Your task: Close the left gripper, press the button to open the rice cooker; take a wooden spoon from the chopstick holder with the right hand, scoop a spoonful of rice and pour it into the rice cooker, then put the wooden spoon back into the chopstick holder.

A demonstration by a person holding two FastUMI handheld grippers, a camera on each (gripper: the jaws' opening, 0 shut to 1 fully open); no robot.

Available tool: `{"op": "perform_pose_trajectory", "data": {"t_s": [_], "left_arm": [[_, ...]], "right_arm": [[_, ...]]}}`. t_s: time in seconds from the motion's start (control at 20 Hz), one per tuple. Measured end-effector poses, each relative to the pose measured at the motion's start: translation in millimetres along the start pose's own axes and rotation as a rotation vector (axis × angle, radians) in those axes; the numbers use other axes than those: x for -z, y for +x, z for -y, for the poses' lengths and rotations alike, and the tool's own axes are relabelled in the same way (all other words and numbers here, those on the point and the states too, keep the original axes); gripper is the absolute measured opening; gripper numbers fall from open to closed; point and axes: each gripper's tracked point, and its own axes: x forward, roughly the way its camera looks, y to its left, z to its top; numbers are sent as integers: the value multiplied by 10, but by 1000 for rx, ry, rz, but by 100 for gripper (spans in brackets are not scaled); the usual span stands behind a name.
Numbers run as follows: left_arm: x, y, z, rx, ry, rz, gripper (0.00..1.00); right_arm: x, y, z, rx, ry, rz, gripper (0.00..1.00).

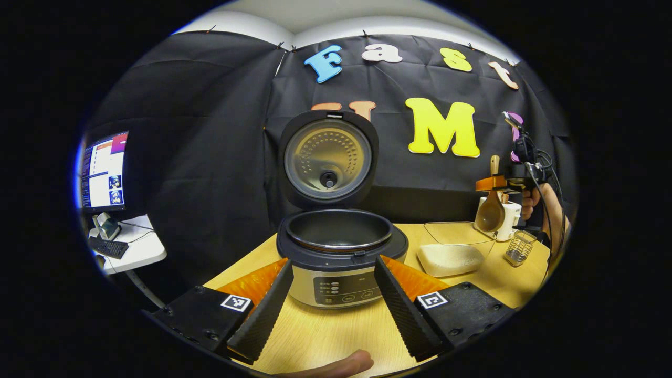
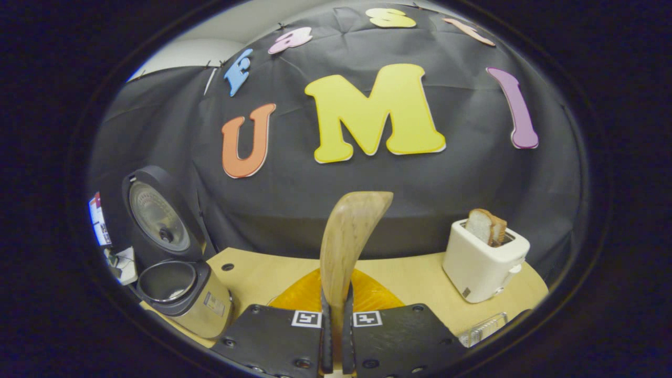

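The rice cooker point(image 1: 341, 262) stands on the table straight ahead with its lid point(image 1: 328, 157) up and its dark inner pot point(image 1: 338, 231) bare. My left gripper point(image 1: 333, 315) is open, its fingers spread either side of the cooker's front panel, not touching it. To the right a glass bowl of white rice point(image 1: 451, 258) sits beside the wire chopstick holder point(image 1: 518, 248). Above the holder a hand holds my right gripper point(image 1: 493, 185), which is shut on the wooden spoon point(image 1: 491, 212). In the right gripper view the spoon point(image 2: 349, 236) sticks forward from the right gripper point(image 2: 336, 325), with the cooker point(image 2: 178, 286) at lower left.
A white toaster point(image 2: 483, 262) with bread slices point(image 2: 488, 226) stands at the table's back right. A wire mesh edge point(image 2: 483, 328) shows low right. A monitor point(image 1: 105, 170) and a white side table point(image 1: 131, 247) lie off to the left. A fingertip point(image 1: 336, 365) rests at the near edge.
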Motion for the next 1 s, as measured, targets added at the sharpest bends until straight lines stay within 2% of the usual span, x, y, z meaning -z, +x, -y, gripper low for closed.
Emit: {"op": "perform_pose_trajectory", "data": {"t_s": [0.2,0.55,1.0], "left_arm": [[59,35,-98,-1,-11,-4,99],[153,105,-111,20,-64,-20,99],[256,136,-149,31,-64,-25,99]], "right_arm": [[288,300,-49,85,-120,-8,7],[631,360,-81,173,-356,-34,8],[1001,361,-14,286,-499,-132,7]]}}
